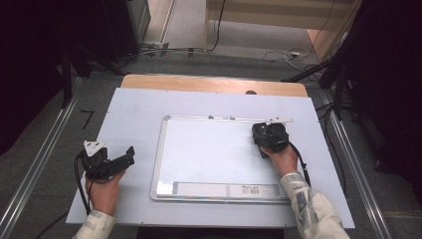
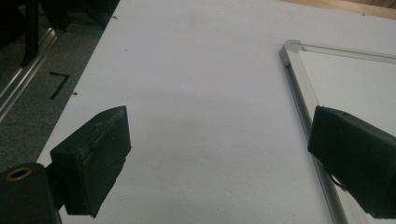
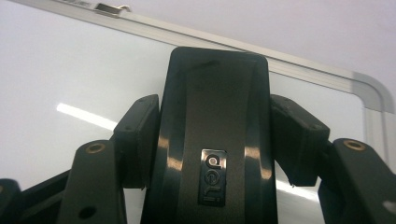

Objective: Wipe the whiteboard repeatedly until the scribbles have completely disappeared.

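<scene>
Eraser held on the whiteboard, left gripper idle beside it.

A pale sheet covers the table (image 1: 209, 84); on it lies the whiteboard (image 1: 209, 149), its metal frame (image 2: 299, 88) just right of the left gripper (image 2: 219, 154), whose jaws stand wide apart over bare sheet. The right gripper (image 3: 212, 135) is clamped on the black eraser (image 3: 215, 116), which rests on the board near its far right corner.

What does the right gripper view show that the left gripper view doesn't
Right gripper view: a black eraser marked "deli", clamped in the right claw, plus a metal clip on the frame. Left gripper view: the left claw open over the pale table cover, and a black "7" mark on the floor. Both: the whiteboard.
</scene>
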`<move>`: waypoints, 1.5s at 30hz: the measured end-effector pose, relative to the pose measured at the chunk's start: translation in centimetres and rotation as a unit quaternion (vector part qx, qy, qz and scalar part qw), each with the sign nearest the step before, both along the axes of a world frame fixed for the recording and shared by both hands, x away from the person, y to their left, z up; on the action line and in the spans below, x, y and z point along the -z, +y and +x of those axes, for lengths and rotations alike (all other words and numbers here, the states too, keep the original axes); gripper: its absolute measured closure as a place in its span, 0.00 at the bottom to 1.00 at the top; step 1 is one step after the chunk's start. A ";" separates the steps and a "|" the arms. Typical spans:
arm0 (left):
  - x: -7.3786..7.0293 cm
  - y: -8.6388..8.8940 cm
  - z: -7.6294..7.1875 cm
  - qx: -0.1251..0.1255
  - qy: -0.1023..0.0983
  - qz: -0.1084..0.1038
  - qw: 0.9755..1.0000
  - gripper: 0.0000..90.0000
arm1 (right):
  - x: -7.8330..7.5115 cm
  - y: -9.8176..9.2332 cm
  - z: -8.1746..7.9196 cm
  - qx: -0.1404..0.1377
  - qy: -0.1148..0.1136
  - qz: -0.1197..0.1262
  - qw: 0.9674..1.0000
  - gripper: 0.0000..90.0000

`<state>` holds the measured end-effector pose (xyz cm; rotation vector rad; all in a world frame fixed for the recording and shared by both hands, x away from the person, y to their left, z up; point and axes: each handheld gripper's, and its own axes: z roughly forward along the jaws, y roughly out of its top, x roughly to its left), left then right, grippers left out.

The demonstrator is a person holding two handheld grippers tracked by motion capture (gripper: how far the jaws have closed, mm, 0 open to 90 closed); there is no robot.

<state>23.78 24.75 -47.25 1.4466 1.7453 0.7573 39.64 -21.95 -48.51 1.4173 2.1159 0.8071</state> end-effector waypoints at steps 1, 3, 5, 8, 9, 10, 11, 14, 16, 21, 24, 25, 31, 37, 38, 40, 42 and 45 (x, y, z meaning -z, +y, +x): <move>0.0 0.0 0.0 0.000 0.000 0.000 1.000 0.07 | 0.0 0.2 -0.1 -0.003 0.001 0.001 1.000 0.40; 0.0 0.0 0.0 0.000 0.000 0.000 1.000 0.07 | 0.0 0.8 -0.2 -0.011 0.001 0.001 1.000 0.40; 0.0 0.0 0.0 -0.001 0.000 0.000 1.000 0.07 | 0.0 1.4 -0.4 -0.020 0.001 0.001 1.000 0.40; 0.0 0.0 0.0 -0.001 -0.002 -0.002 1.000 0.07 | 0.0 1.8 -0.5 -0.028 0.001 0.000 1.000 0.40; 0.0 0.0 0.0 -0.002 -0.001 -0.002 1.000 0.07 | 0.0 1.7 -0.4 -0.028 0.003 0.003 1.000 0.40; 0.0 0.0 0.0 -0.002 -0.002 -0.002 1.000 0.07 | 0.0 1.7 -0.4 -0.029 0.003 0.005 1.000 0.40; 0.0 0.0 0.0 -0.002 -0.002 -0.003 1.000 0.07 | 0.0 1.7 -0.4 -0.029 0.003 0.003 1.000 0.40; 0.0 0.2 -0.2 -0.002 -0.002 -0.002 1.000 0.07 | 0.0 1.4 -0.1 -0.024 0.004 0.005 1.000 0.40; 0.0 0.3 -0.3 -0.004 -0.002 -0.003 1.000 0.07 | 0.0 0.7 0.2 -0.013 0.004 0.005 1.000 0.40; 0.1 0.5 -0.4 -0.005 0.000 -0.005 1.000 0.07 | -0.1 -1.6 1.2 0.023 0.008 0.010 1.000 0.40; 0.1 0.5 -0.4 -0.006 -0.001 -0.006 1.000 0.07 | -0.1 -2.6 1.4 0.039 0.009 0.010 0.999 0.40; 0.1 0.5 -0.4 -0.006 0.000 -0.006 1.000 0.07 | -0.1 -2.9 1.4 0.043 0.010 0.011 0.999 0.40; 0.0 0.5 -0.4 -0.007 -0.001 -0.005 1.000 0.07 | -0.2 -4.5 1.3 0.070 0.013 0.010 0.997 0.40; 0.0 0.5 -0.4 -0.006 -0.002 -0.004 1.000 0.07 | -0.2 -5.1 0.6 0.088 0.015 0.007 0.996 0.40; 0.0 0.5 -0.4 -0.007 -0.003 -0.005 1.000 0.07 | -0.2 -5.1 0.6 0.089 0.017 0.006 0.996 0.40; 0.0 0.4 -0.4 -0.007 -0.002 -0.005 1.000 0.07 | -0.3 -5.0 0.5 0.089 0.020 0.005 0.996 0.40; 0.0 0.4 -0.3 -0.006 -0.001 -0.005 1.000 0.07 | -0.3 -4.5 0.2 0.079 0.023 0.002 0.997 0.40; 0.0 0.1 -0.1 -0.004 -0.002 -0.003 1.000 0.07 | -0.3 -3.6 -0.2 0.066 0.023 0.001 0.998 0.40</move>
